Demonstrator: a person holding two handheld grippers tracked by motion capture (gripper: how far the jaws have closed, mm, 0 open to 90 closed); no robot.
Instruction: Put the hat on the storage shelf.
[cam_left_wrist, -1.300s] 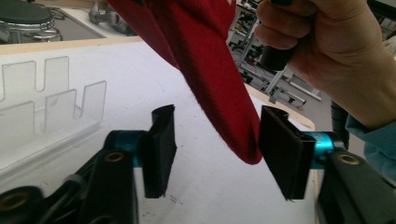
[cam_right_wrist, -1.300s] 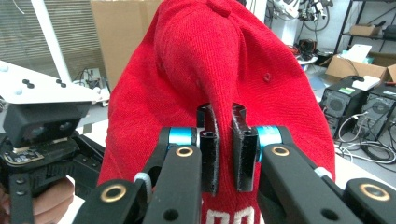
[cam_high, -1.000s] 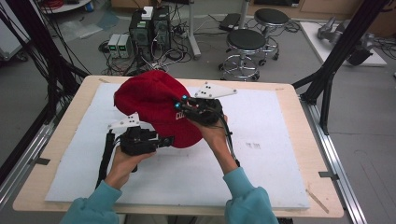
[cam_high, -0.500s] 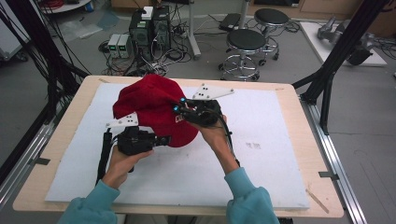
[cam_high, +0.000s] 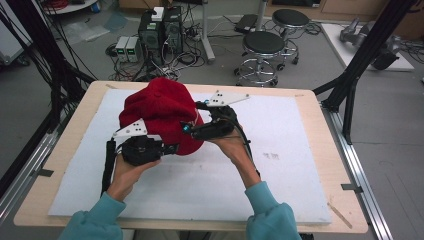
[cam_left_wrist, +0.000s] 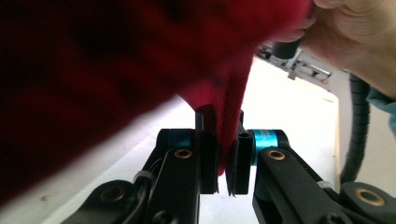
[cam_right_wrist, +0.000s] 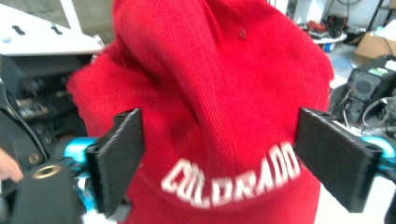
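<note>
A red knit hat (cam_high: 160, 112) with white "COLORADO" lettering (cam_right_wrist: 231, 179) is held up over the white sheet (cam_high: 280, 165) on the table. My left gripper (cam_high: 172, 148) is at the hat's lower near edge, and its jaws are shut on a fold of the red fabric (cam_left_wrist: 223, 154). My right gripper (cam_high: 192, 129) comes in from the hat's right side. Its jaws stand wide open, with the hat (cam_right_wrist: 224, 93) bulging between them. The person's right hand (cam_left_wrist: 355, 32) is beyond the hat in the left gripper view.
The white sheet covers most of the wooden table (cam_high: 320, 130), with bare sheet to the right and front. Black frame posts (cam_high: 360, 65) stand at the table's far corners. Stools (cam_high: 262, 47) and computer cases (cam_high: 160, 30) sit on the floor beyond.
The hat and both grippers have drifted slightly to the left. The left gripper's hold on the fabric and the right gripper's wide jaws look the same.
</note>
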